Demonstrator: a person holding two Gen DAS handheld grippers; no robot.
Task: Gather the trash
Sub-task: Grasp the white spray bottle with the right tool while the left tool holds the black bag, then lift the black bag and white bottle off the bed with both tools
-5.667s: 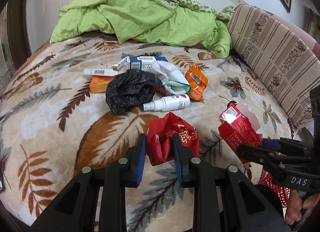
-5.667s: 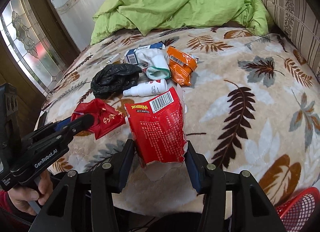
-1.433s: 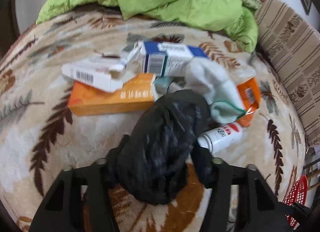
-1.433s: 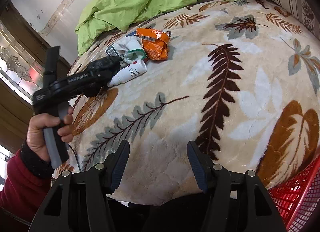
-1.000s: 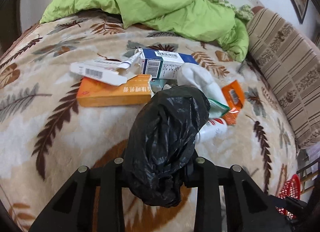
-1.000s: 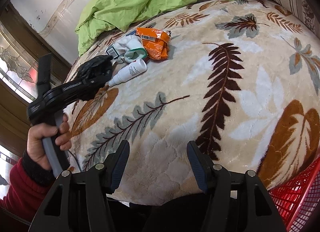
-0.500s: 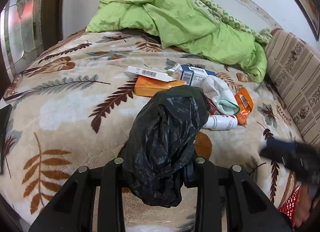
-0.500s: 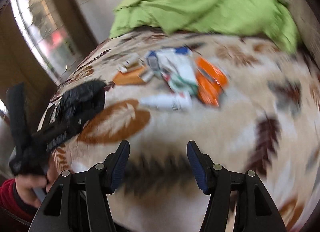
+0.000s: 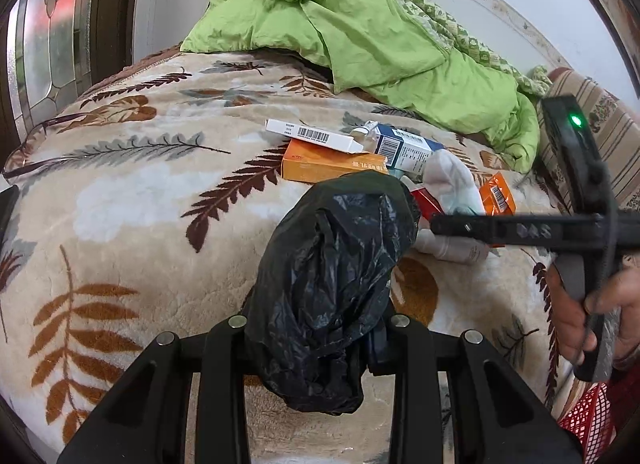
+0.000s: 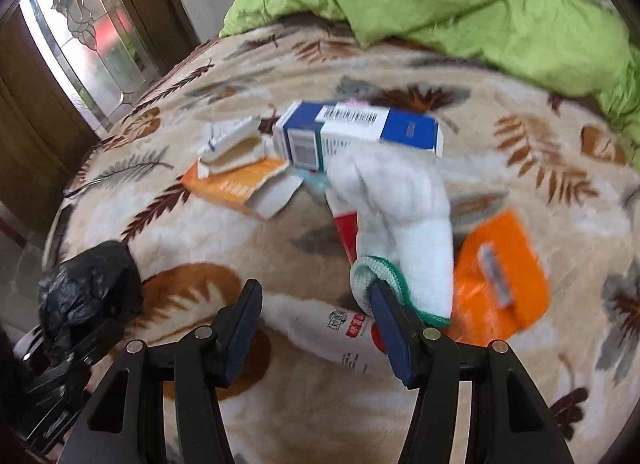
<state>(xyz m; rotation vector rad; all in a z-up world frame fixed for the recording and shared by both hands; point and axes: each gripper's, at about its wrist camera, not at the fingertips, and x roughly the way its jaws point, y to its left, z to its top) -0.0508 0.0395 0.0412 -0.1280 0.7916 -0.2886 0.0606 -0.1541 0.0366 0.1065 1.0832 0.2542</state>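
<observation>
Gripping a black bag (image 9: 332, 288) over the bed (image 9: 132, 200), left gripper (image 9: 312, 344) is clamped tight on it; right gripper (image 10: 316, 324), jaws closing with nothing pinched, straddles a white bottle (image 10: 332, 332) beside the sock (image 10: 404, 232) and boxes (image 10: 352, 132).

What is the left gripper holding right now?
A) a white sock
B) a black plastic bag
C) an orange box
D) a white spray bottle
B: in the left wrist view the left gripper is shut on the crumpled black plastic bag, lifted off the blanket, while the other trash lies on the bed behind it.
</observation>
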